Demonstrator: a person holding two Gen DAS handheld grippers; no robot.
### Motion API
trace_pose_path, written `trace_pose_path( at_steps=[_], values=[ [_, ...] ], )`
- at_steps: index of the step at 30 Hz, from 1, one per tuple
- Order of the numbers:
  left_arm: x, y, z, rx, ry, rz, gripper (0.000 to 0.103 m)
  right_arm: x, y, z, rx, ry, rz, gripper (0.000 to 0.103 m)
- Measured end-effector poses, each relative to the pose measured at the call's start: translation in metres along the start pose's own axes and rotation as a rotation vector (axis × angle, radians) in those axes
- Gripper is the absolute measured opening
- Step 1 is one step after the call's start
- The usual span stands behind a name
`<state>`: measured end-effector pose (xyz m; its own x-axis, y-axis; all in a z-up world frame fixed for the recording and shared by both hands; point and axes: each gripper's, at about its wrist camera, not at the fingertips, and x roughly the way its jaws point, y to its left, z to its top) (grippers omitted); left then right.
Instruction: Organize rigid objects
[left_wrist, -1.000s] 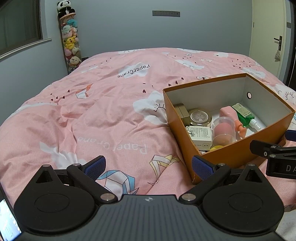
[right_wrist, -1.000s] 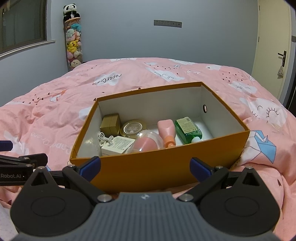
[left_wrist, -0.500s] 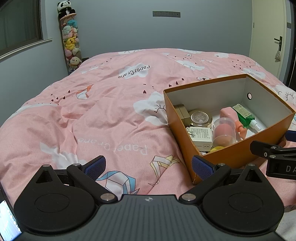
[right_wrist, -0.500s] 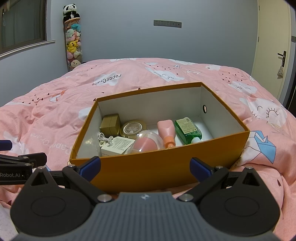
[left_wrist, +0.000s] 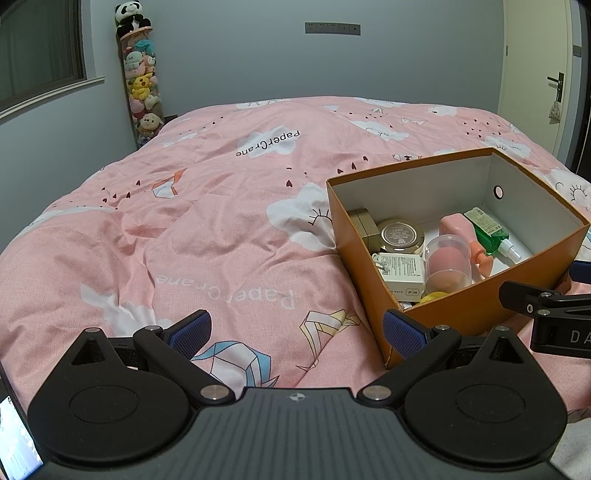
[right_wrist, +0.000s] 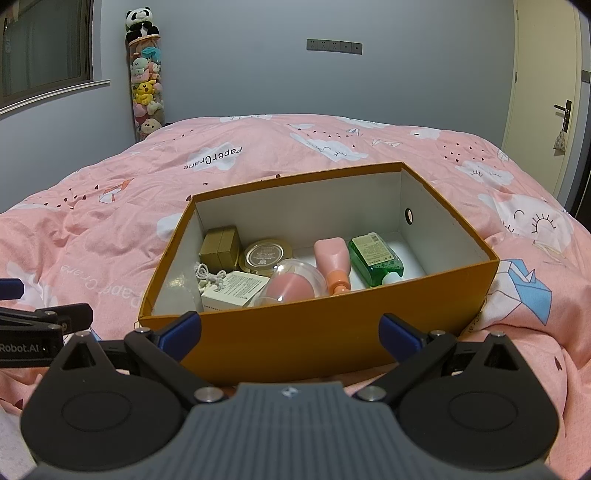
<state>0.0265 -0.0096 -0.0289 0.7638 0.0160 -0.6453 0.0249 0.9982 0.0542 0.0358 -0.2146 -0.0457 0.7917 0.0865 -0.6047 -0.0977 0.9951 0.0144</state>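
Directly ahead of the right gripper (right_wrist: 290, 330), spread wide and holding nothing, the orange cardboard box (right_wrist: 325, 339) sits on the pink bed quilt (right_wrist: 110, 221) exactly as a second ago; nothing has shifted, so I judge the sorting paused or finished. Inside lie a green bottle (right_wrist: 373, 258), a gold tin (right_wrist: 267, 256) and a pink sponge under a clear dome (right_wrist: 291, 286). The left gripper (left_wrist: 297, 328), equally wide and empty, has the box to its right. Only the box's near wall stands between the right gripper and the contents.

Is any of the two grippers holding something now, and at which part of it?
Nothing is held. The left gripper and right gripper are both open and empty, short of the orange box.
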Motion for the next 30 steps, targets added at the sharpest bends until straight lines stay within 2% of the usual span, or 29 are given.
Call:
trace_pose_path(
  at_steps=[30],
  values=[
    [-0.0026,0.0015,0.0023,-0.004,-0.008,0.013,0.103,-0.0006,0.0012,-0.0001,0.003,0.002,-0.002,0.100]
  ],
)
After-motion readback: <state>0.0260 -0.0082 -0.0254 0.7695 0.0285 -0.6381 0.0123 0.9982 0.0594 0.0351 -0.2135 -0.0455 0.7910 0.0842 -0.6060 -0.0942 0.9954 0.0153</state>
